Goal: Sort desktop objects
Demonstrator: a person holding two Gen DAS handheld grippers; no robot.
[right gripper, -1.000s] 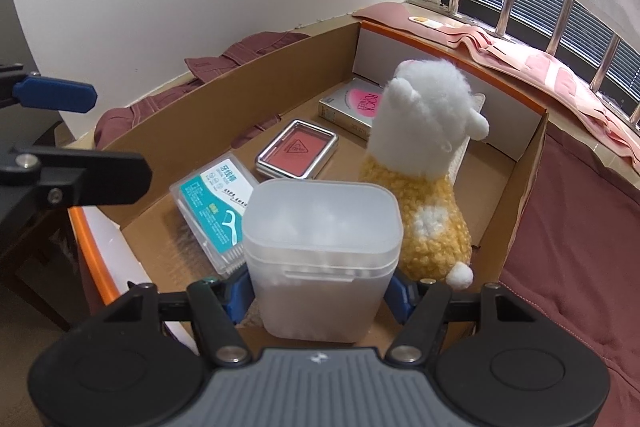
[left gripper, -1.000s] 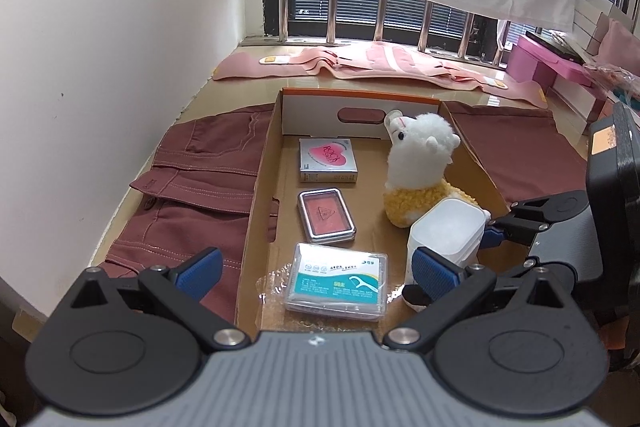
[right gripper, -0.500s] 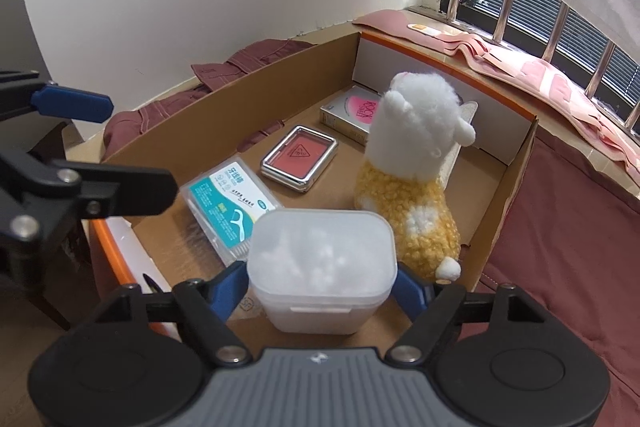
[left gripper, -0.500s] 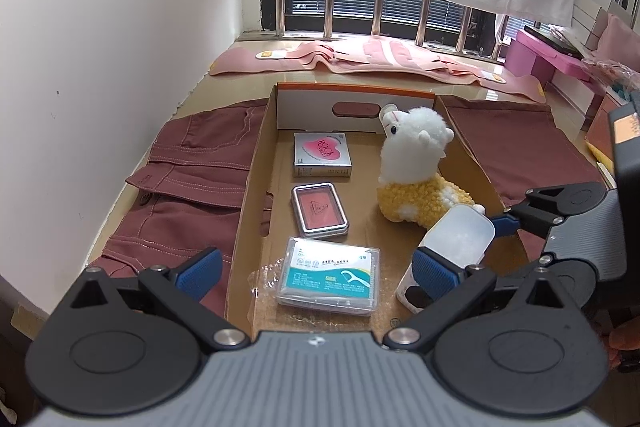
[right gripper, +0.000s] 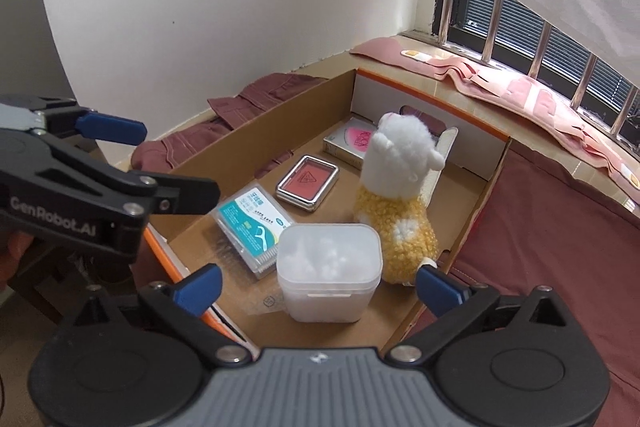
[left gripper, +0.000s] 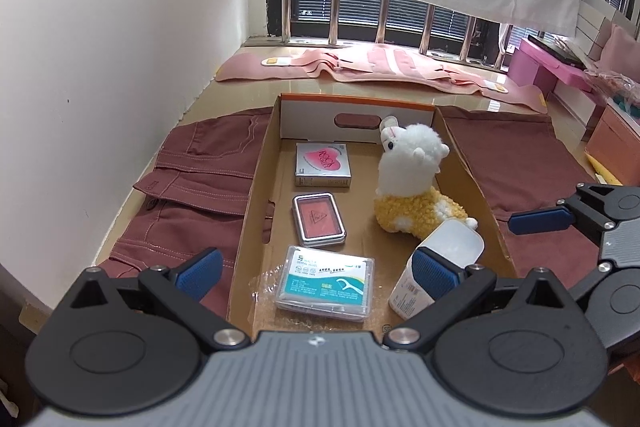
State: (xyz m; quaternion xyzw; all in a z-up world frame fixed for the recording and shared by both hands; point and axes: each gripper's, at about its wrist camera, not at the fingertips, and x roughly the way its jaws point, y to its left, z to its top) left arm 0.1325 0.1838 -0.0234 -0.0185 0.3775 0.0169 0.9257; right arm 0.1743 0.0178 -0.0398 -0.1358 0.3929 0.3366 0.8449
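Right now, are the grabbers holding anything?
No. The right gripper is open, its fingers clear of the tub in the box. The left gripper is open too.

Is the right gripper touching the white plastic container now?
Apart. The right wrist view shows the right gripper open, with a clear gap between each blue pad and the white plastic container standing in the cardboard box.

A shallow brown cardboard box [left gripper: 256, 203] holds five things. A frosted plastic tub of cotton balls [right gripper: 329, 271] stands near the front right, just beside a white and yellow plush alpaca [left gripper: 416, 187]. On the left lie a clear floss pick case [left gripper: 326, 281], a red metal tin [left gripper: 319, 219], and farthest a pink heart box [left gripper: 323, 169].
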